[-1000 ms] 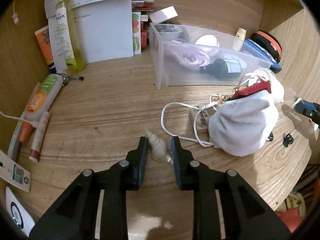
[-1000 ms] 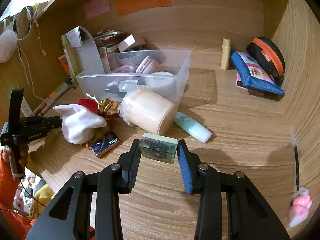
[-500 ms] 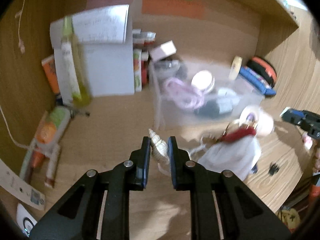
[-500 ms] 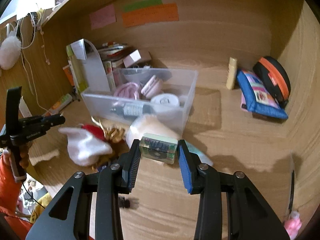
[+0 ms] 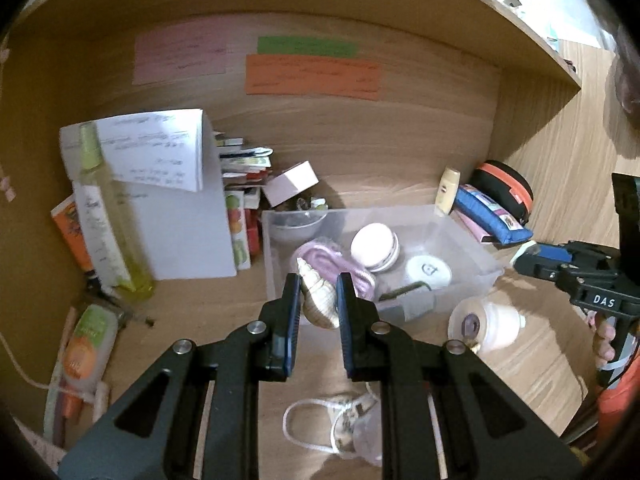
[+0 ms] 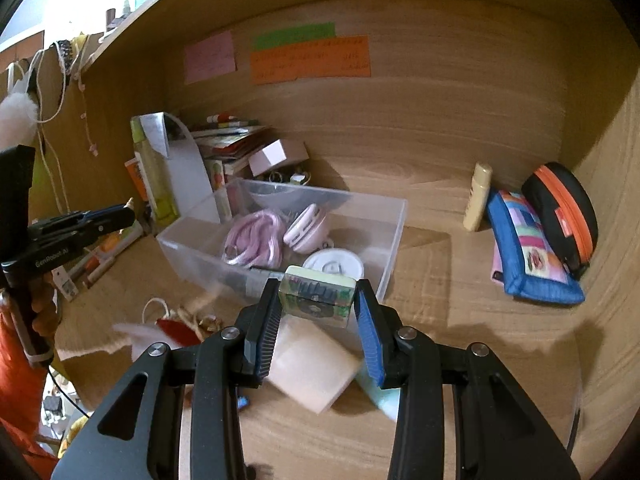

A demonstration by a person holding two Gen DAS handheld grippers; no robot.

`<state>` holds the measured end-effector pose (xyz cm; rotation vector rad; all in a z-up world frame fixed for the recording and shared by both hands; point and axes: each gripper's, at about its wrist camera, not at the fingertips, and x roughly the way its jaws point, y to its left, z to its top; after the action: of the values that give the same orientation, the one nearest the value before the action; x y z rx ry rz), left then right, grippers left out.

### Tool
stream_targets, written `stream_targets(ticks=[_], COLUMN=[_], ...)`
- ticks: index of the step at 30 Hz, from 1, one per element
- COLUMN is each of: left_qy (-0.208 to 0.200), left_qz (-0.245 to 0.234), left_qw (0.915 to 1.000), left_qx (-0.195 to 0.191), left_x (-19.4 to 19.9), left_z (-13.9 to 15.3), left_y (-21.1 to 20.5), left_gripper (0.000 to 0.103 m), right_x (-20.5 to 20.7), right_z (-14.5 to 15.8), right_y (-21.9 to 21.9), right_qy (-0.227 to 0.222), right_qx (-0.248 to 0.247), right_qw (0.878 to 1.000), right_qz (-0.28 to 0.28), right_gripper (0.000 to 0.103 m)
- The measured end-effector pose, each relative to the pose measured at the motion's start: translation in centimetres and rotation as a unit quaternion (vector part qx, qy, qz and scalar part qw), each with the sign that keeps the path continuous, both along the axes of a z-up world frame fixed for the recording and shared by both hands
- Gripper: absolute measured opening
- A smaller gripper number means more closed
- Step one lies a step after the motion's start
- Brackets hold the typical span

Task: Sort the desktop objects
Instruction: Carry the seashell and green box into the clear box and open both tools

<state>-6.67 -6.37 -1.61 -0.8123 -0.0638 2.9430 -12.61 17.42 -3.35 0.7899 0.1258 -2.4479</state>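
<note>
I'm working in a wood-grain alcove: a pale wooden desk (image 6: 460, 320) with back and side walls of the same laminate and a shelf overhead. Pink, green and orange paper notes (image 5: 312, 76) are stuck on the back wall; their handwriting is too blurred for me to read.

The writing I can read is on the rig itself: "DAS" on the right gripper's body in the left wrist view, and "GenRobot.AI" on the left gripper's body in the right wrist view.

My left gripper (image 5: 318, 300) is closed narrow on a ridged, cream spiral seashell (image 5: 316, 296), held in the air in front of the clear plastic bin (image 5: 472, 248). My right gripper (image 6: 318, 306) clamps a small translucent green box (image 6: 318, 298) with dark contents, also raised, just before the bin's near wall.

Inside the bin lie a coil of lilac cord (image 6: 252, 240), a round pink macaron-shaped case (image 6: 306, 228) and a flat white disc (image 6: 334, 266). Beside the bin a cream cylinder (image 5: 486, 326) lies on its side. At the right wall sit a quilted blue pouch (image 6: 528, 256) and a black oval case with an orange zip (image 6: 564, 208). A tall yellow-green bottle (image 5: 108, 216) stands at the left against folded white paper.
</note>
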Motion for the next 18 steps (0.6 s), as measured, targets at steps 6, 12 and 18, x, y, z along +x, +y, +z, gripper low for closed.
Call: stream_targets(ticks=[6,12,18], left_qy=[-0.012,-0.041,-0.064], left_qz=[-0.009,-0.01,0.002], left_qw=[0.9999,0.999,0.9978], left_qx=[0.008,0.015,0.02], left_x=[-2.6,-4.9,-6.4], left_z=[-0.9,-2.5,-4.1], left_y=[0.1,-0.1,-0.9], left_gripper=[0.017,0.017,0.017], right_x=[-2.6,-4.7,-5.5], right_z=[-1.0,-2.4,-3.2], right_y=[-0.8,-1.5,-2.1], right_qy=[-0.02,-0.045,-0.056], right_qx=[0.007,0.015,0.018], right_qw=[1.0,0.999,0.998], right_qz=[-0.001,0.001,0.008], right_gripper=[0.034,0.034,0.034])
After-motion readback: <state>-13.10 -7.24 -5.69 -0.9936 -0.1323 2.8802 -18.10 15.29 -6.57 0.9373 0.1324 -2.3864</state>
